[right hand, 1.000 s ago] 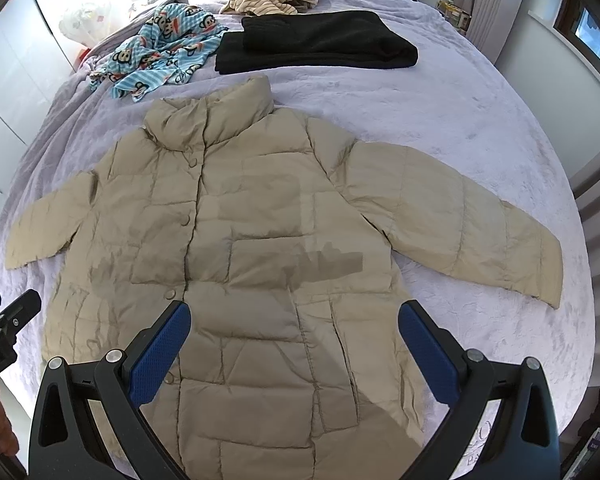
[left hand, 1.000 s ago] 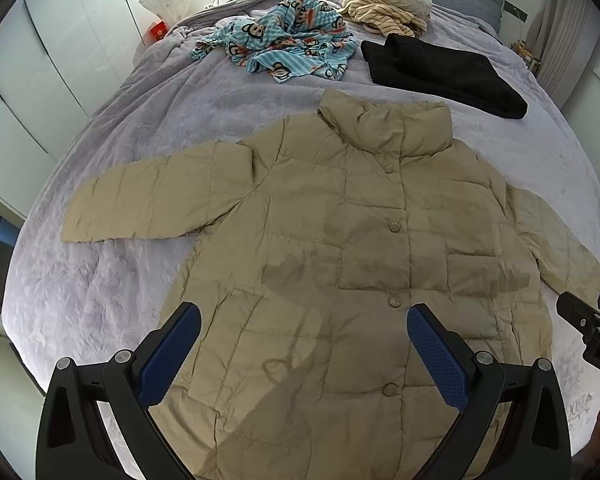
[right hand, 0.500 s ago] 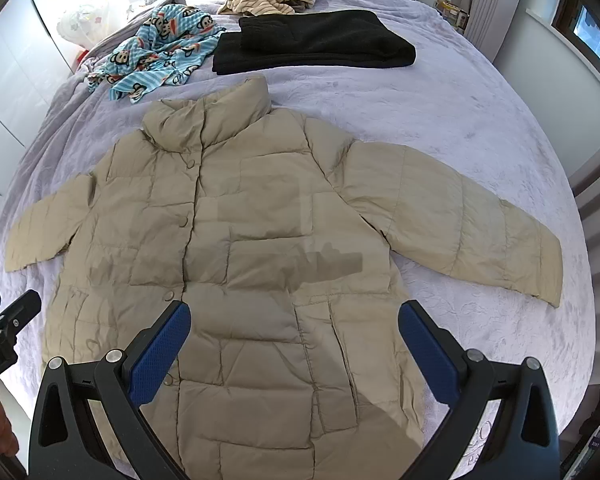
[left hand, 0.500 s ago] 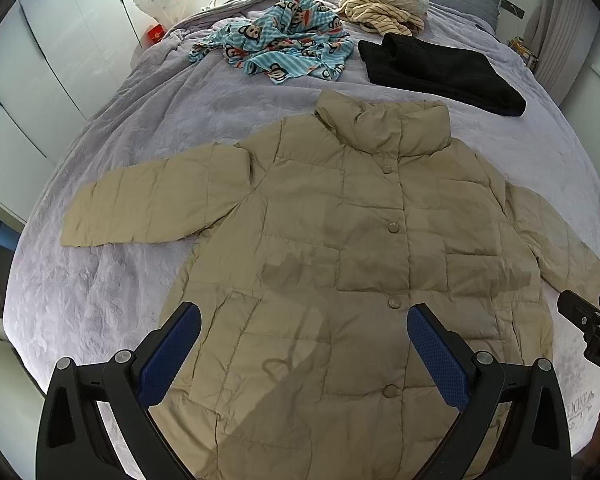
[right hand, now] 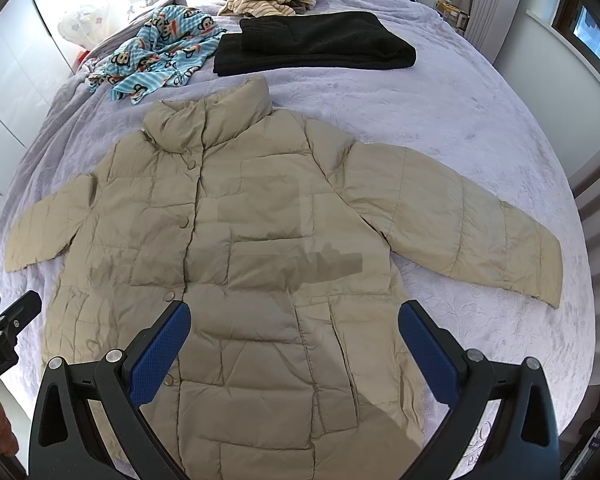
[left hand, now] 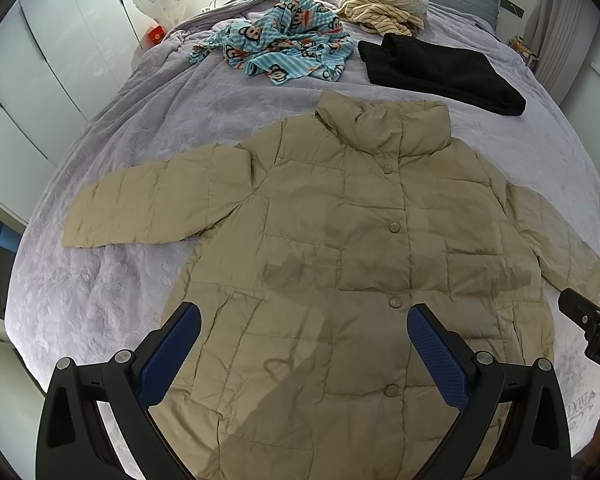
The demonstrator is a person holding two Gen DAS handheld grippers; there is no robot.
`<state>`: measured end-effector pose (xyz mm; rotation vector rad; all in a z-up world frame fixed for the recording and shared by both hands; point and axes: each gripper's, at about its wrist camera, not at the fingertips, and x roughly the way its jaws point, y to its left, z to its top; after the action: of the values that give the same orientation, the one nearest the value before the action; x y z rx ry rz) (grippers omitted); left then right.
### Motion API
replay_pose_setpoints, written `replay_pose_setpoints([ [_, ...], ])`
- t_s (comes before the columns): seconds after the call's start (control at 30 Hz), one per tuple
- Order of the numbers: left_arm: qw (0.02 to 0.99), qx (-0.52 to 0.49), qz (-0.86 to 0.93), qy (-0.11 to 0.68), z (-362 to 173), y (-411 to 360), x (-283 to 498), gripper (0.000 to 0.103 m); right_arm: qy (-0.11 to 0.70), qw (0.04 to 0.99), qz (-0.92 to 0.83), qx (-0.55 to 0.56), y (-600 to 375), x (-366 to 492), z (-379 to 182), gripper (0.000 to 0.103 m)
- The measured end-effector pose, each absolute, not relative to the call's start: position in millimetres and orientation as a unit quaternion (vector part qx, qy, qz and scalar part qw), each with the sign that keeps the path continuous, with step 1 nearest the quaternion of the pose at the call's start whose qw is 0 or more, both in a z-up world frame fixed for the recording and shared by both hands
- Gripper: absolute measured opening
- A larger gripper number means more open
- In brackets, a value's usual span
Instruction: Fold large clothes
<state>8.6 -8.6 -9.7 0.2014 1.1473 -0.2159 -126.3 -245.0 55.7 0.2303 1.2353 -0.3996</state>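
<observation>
Almost nothing has shifted since a second ago: your left gripper (left hand: pixel 304 340) and right gripper (right hand: pixel 294 338) hover spread and empty above the quilted beige puffer jacket (left hand: pixel 360 248), laid flat, buttoned, on the lavender bedspread (left hand: pixel 148 128), so its sleeves lie ready for folding.

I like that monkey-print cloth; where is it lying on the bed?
The monkey-print cloth lies crumpled at the far end of the bed, beyond the jacket collar, left of the folded black garment.

Both wrist views high over bed foot, facing headboard; share jacket (left hand: pixel 340 264)
</observation>
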Motion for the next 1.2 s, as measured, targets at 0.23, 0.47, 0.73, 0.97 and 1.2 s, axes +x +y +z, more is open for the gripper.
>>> replay_pose_setpoints([
  [0.23,0.829,0.095,-0.102,0.541,-9.7,-8.8,8.5,0.103,0.574,0.79,-0.185,0.107,-245.3,-126.2,55.7,0.103],
  [0.47,0.83,0.096,-0.101,0.54,-9.0,-8.5,8.6,0.103,0.573,0.791,-0.185,0.107,-245.4,-126.9,55.4,0.103],
  [0.73,0.83,0.096,-0.101,0.54,-8.2,-8.1,8.5,0.103,0.575,0.79,-0.184,0.107,-245.9,-125.3,57.3,0.103],
  [0.97,0.83,0.096,-0.101,0.54,-8.6,-8.5,8.1,0.103,0.574,0.79,-0.184,0.107,-245.6,-125.0,57.2,0.103],
  [1.2,0.83,0.096,-0.1,0.54,-8.6,-9.0,7.7,0.103,0.575,0.79,-0.184,0.107,-245.4,-125.1,56.9,0.103],
])
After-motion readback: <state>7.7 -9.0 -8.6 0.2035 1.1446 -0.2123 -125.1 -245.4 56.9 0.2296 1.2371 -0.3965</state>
